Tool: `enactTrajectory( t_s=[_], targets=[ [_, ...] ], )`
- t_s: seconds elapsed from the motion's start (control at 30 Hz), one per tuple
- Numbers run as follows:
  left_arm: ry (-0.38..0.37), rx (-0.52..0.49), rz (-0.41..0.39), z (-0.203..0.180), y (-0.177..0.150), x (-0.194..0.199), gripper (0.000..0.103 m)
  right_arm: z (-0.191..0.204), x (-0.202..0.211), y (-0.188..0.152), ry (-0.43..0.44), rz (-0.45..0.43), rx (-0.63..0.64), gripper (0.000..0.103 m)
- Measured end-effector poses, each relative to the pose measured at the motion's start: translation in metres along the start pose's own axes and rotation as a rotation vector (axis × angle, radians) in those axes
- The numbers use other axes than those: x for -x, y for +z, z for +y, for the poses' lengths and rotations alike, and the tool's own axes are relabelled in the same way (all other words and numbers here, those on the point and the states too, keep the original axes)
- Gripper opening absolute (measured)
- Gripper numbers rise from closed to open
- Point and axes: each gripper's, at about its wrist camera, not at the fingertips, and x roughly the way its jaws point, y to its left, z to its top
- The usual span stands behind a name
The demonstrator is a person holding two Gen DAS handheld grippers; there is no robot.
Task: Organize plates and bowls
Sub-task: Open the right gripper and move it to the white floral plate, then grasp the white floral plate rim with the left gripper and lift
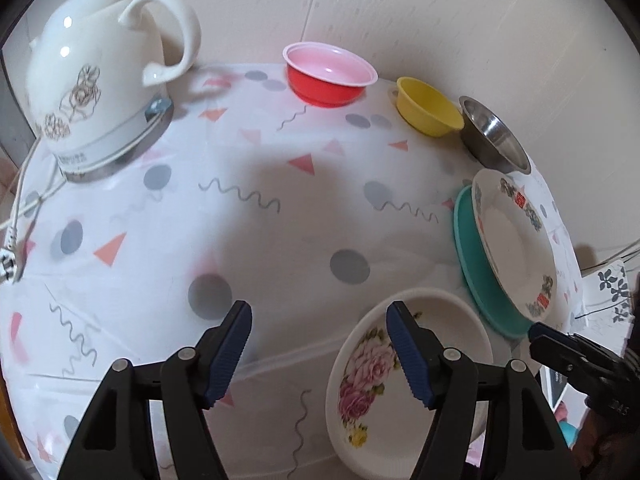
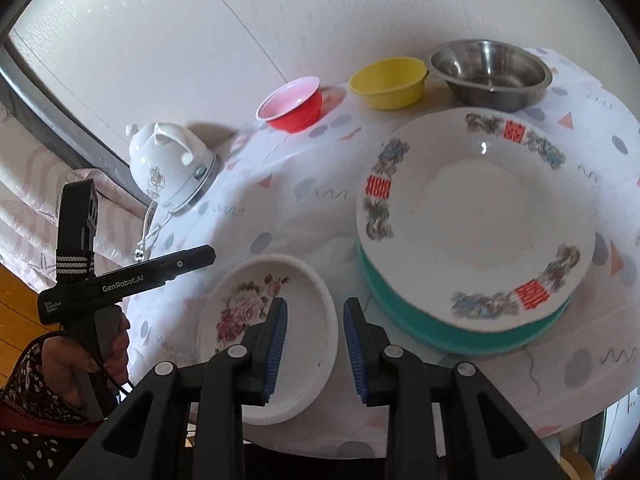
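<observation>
Rose dish [image 2: 267, 336] on table | left claw [image 1: 319, 354] agape, empty | right claw [image 2: 315, 350] parted, empty

Plate [image 2: 476, 216] stacked on plate [image 2: 404, 312]; 3 bowls [image 2: 386, 84] behind.

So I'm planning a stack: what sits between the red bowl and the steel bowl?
The yellow bowl alone sits between the red bowl and the steel bowl, clearest in the right wrist view.

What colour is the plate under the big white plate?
Teal green, best seen in the right wrist view.
</observation>
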Motion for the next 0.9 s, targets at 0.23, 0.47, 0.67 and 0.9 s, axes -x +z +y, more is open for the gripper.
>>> enactTrajectory(
  t_s=[0.23,0.47,0.67,0.9],
  targets=[
    [-0.024,0.016,0.04,0.008,-0.012,-0.006,0.071,0.004,-0.017,-0.01,-0.039,0.072,0.0,0.03],
    [-0.055,0.02,0.074,0.011,-0.021,-0.012,0.07,-0.01,-0.025,-0.019,-0.05,0.1,-0.066,0.029],
    [-0.102,0.021,0.1,0.014,-0.028,-0.014,0.063,-0.015,-0.028,-0.021,-0.025,0.108,-0.095,0.029],
    [-0.124,-0.043,0.135,0.01,-0.034,-0.016,0.046,-0.013,-0.034,-0.021,-0.015,0.117,-0.086,0.028]
  ],
)
